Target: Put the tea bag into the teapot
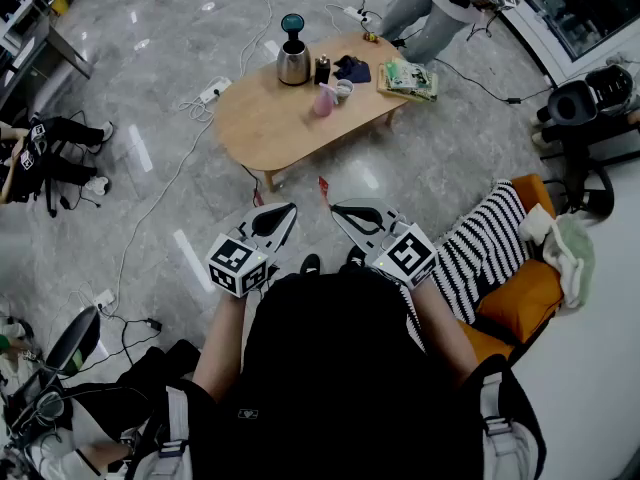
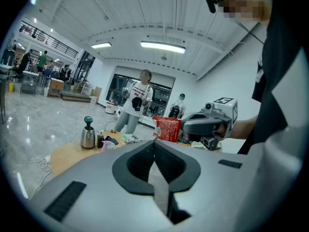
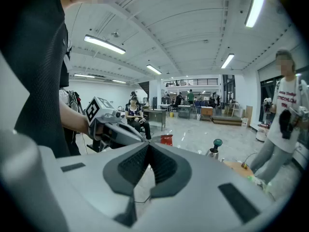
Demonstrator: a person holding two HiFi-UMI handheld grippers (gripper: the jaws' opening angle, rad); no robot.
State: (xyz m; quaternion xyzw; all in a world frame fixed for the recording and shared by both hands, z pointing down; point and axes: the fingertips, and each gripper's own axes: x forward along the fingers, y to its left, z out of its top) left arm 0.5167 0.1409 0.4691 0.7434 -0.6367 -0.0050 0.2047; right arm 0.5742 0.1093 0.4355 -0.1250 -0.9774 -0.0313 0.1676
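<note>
A steel teapot (image 1: 293,63) with a teal knob stands at the far end of the low wooden table (image 1: 265,123), well away from both grippers; it also shows in the left gripper view (image 2: 87,137) and the right gripper view (image 3: 214,151). I hold both grippers close to my body, over the floor. My right gripper (image 1: 335,208) is shut on a red tea bag packet (image 2: 166,129), which sticks up from its tip (image 1: 322,185). My left gripper (image 1: 265,213) is shut, and a small red piece (image 1: 256,198) shows at its tip (image 3: 166,140).
On the table beside the teapot are a dark jar (image 1: 322,68), a pink cup (image 1: 323,103), a dark cloth (image 1: 352,68) and green packs (image 1: 407,78). Cables and a power strip (image 1: 215,91) lie on the floor. An orange seat with a striped cushion (image 1: 490,243) is at my right.
</note>
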